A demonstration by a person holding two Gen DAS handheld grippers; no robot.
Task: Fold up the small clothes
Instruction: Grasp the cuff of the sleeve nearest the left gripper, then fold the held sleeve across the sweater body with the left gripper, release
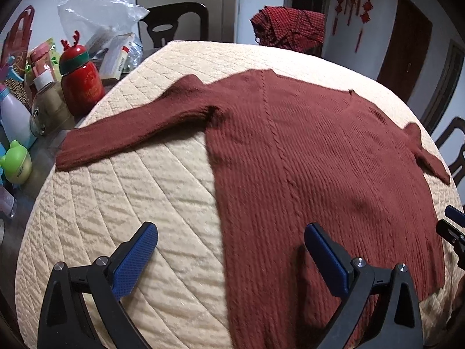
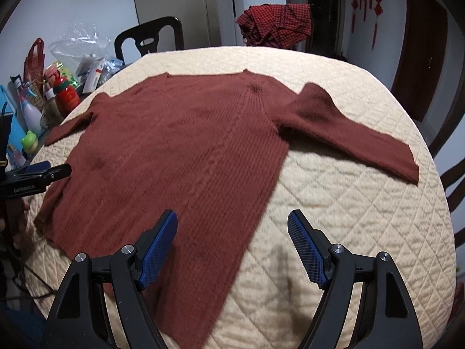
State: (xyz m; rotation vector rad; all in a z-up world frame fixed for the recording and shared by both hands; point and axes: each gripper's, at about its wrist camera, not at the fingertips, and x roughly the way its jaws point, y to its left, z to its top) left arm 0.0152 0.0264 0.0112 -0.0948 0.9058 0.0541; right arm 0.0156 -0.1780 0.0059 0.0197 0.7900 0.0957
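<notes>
A dark red knitted sweater (image 1: 314,157) lies flat on a cream quilted cover (image 1: 139,192), sleeves spread to both sides; it also shows in the right wrist view (image 2: 180,151). My left gripper (image 1: 231,238) is open and empty, hovering over the sweater's lower left edge. My right gripper (image 2: 232,229) is open and empty, above the sweater's lower right edge. The right gripper also shows at the right rim of the left wrist view (image 1: 453,229), and the left gripper at the left rim of the right wrist view (image 2: 35,174).
Bottles and packets crowd the table's left side, including a red bottle with antlers (image 1: 80,81) and a green frog jar (image 1: 16,163). A red checked cloth (image 1: 290,26) hangs at the back. Dark chairs (image 1: 174,23) stand around the table.
</notes>
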